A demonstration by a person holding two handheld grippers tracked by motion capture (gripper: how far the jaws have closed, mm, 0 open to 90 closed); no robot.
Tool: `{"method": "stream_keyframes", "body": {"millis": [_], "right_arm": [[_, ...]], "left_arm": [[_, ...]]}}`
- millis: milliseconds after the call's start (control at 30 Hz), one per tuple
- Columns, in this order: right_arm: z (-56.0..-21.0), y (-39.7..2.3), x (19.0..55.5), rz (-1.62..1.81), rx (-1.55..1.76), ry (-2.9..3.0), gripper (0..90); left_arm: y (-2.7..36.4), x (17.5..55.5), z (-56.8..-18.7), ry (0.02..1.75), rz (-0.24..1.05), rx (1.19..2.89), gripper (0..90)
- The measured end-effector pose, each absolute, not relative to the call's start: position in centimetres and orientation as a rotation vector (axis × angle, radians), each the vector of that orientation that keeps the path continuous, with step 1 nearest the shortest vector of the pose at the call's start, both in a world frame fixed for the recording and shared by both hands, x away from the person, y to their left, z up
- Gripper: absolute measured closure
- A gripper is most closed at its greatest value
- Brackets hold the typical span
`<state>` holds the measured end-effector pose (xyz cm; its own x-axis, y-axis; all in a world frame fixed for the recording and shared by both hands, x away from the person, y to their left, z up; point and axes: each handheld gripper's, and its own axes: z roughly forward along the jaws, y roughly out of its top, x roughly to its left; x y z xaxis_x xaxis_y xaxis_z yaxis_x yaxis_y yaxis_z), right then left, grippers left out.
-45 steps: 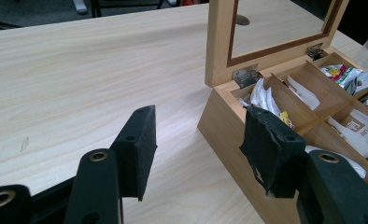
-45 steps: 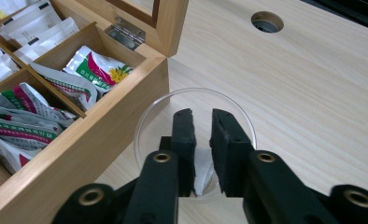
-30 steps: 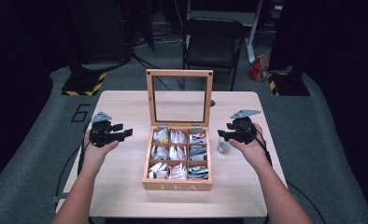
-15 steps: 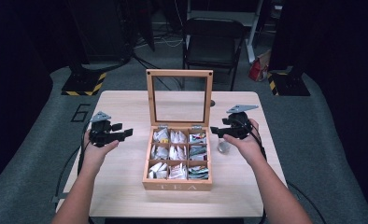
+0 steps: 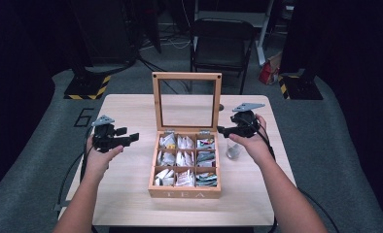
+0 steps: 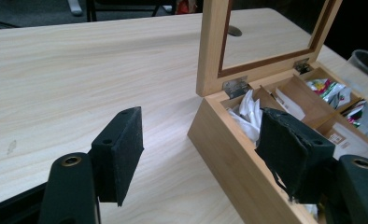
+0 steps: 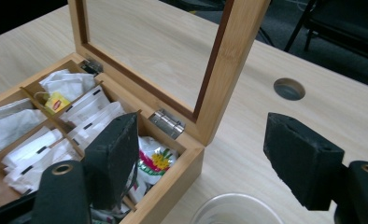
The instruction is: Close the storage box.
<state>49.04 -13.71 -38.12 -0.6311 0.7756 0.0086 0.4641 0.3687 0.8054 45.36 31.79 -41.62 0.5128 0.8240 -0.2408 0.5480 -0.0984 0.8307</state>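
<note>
At the left of the high view, the left hand-held gripper (image 5: 131, 138) is being held released and empty above the worktop (image 5: 131, 199), its jaws having just been opening with nothing between them, and its pads are being pointed at the tea box (image 5: 185, 193). A risk is being judged here: if this gripper is driven inward, the near wall of the box could be struck and the box shoved across the worktop. In the centre of the frame the box is sitting with its glass-paned lid (image 5: 186, 103) standing upright, and its compartments are being filled by white and coloured tea bags (image 5: 178, 159). At the right, the right hand-held gripper (image 5: 222, 130) is likewise released and empty, jaws just opening, beside the lid; a careless reach could be knocking the lid shut or tipping the clear glass (image 5: 233, 149) standing just beside the box.
</note>
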Motion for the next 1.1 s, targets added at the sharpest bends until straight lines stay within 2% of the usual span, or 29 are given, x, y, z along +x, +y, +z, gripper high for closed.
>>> {"method": "stream_keyframes", "body": {"millis": [533, 833, 1100], "right_arm": [[-38.1, -13.3, 50.7, 1.168, 1.107, 2.262, 36.7], [-38.4, -13.5, 51.8, 1.176, 1.119, 2.262, 37.3], [-39.0, -13.4, 52.8, 1.158, 1.123, 2.273, 38.6]], "left_arm": [[31.7, 45.3, -41.5, 1.131, 0.351, 1.788, 26.2], [31.6, 45.3, -41.5, 1.122, 0.338, 1.799, 25.2], [31.3, 45.2, -41.6, 1.089, 0.347, 1.835, 35.3]]}}
